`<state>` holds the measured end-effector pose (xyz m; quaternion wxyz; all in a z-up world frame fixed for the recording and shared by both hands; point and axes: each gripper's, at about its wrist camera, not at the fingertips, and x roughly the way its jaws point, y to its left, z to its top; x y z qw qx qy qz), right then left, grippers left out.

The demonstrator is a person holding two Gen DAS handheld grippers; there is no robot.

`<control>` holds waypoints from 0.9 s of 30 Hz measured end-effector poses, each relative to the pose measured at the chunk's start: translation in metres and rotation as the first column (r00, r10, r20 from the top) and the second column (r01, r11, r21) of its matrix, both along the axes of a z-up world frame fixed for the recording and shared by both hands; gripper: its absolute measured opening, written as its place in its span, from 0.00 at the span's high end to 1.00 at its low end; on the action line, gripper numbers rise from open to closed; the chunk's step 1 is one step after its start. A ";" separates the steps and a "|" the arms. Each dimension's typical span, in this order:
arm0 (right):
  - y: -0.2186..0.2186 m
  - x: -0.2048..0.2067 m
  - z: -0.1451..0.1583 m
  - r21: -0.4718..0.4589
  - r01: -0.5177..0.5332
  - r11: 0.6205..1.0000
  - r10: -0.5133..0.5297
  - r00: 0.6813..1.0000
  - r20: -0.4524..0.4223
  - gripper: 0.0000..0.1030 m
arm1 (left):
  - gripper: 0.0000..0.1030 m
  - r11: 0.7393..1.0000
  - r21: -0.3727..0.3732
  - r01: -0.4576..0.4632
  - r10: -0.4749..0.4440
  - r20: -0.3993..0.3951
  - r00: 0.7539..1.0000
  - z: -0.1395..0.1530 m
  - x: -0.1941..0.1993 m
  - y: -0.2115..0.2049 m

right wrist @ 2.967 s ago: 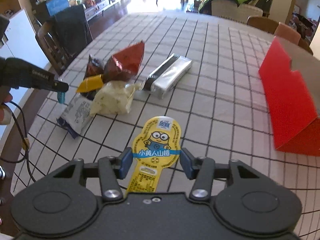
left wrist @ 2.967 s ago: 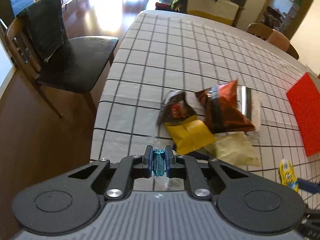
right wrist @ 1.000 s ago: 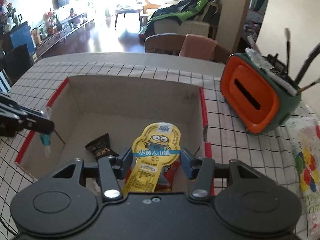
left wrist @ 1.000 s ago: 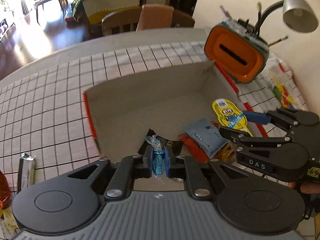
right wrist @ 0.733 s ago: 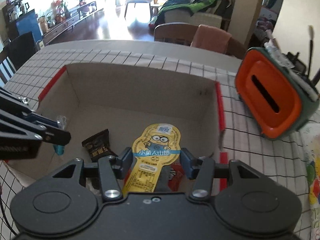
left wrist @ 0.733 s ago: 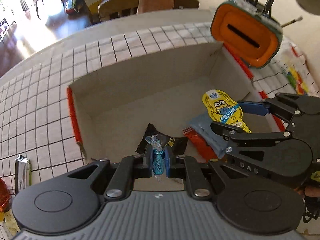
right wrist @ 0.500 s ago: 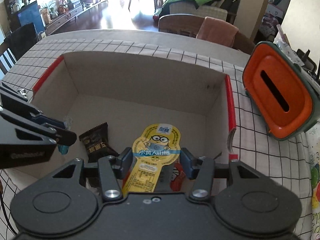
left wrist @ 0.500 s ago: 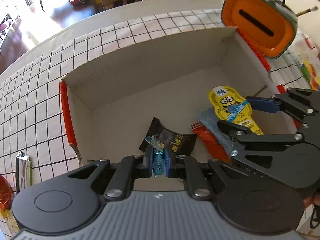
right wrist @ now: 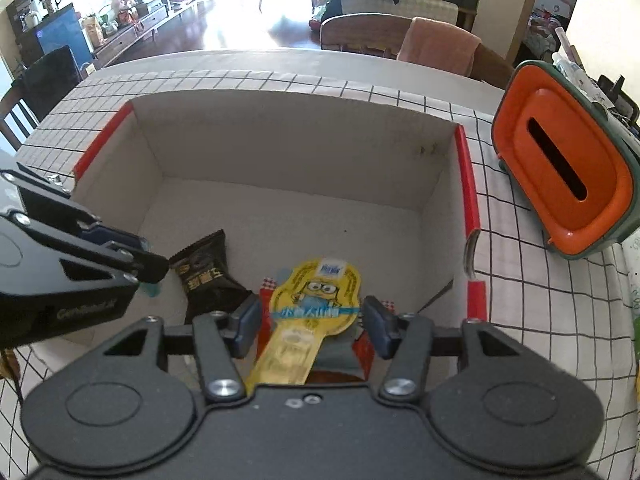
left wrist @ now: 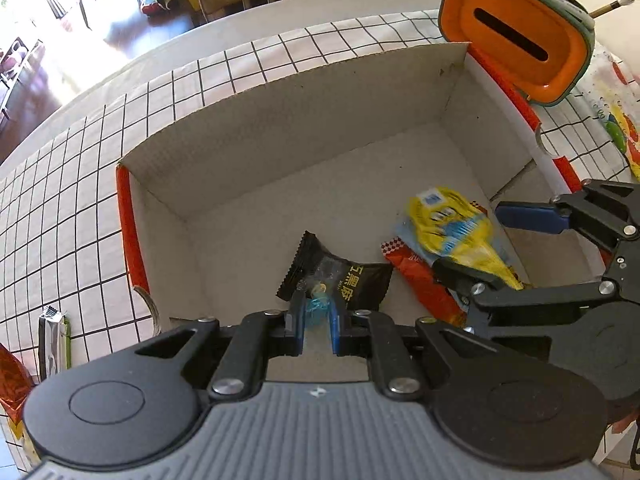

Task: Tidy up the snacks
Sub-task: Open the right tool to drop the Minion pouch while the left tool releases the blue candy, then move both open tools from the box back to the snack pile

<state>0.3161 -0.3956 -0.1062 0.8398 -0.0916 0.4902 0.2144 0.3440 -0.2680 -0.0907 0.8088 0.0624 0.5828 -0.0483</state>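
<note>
An open cardboard box with red outer sides [left wrist: 280, 128] [right wrist: 288, 148] stands on the checked tablecloth. Inside lie a black snack packet [left wrist: 340, 280] [right wrist: 204, 276], a red packet [left wrist: 420, 284] and a grey-blue packet under it. My left gripper [left wrist: 316, 320] has its jaws a little apart over the box's near edge; a small blue wrapped candy [left wrist: 316, 312] sits loose between them. My right gripper [right wrist: 312, 320] is open inside the box; the yellow Minions snack [right wrist: 316, 304] [left wrist: 452, 228] lies blurred between its spread fingers, no pad touching it.
An orange and green tissue holder with brushes [left wrist: 516, 36] [right wrist: 568, 168] stands right of the box. A silver packet [left wrist: 52, 340] and a red-brown bag [left wrist: 10, 380] lie on the cloth at left. Chairs stand beyond the table's far edge.
Both grippers moved lower into the box. The left jaws parted slightly around the blue candy. The right fingers spread and let go of the yellow Minions snack, which is dropping.
</note>
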 end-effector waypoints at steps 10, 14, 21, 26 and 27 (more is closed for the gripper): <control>-0.001 -0.018 0.027 0.038 0.011 0.999 -0.012 0.999 0.039 0.34 | 0.89 0.998 -0.063 -0.010 0.015 0.075 0.997 0.022 -0.020 0.017; 0.000 -0.028 0.040 0.055 0.018 0.998 -0.022 0.998 0.061 0.24 | 0.89 0.996 -0.092 -0.011 0.021 0.102 0.995 0.032 -0.029 0.026; 0.000 -0.041 0.063 0.111 0.042 0.993 -0.050 0.996 0.068 0.22 | 0.84 0.992 -0.129 -0.013 0.034 0.161 0.986 0.050 -0.047 0.044; 0.010 -0.055 0.076 0.127 0.042 0.991 -0.054 0.995 0.088 0.18 | 0.76 0.988 -0.153 -0.012 0.044 0.206 0.977 0.062 -0.060 0.058; 0.012 -0.058 0.079 0.129 0.039 0.991 -0.052 0.994 0.096 0.17 | 0.75 0.987 -0.159 -0.009 0.044 0.215 0.976 0.064 -0.063 0.062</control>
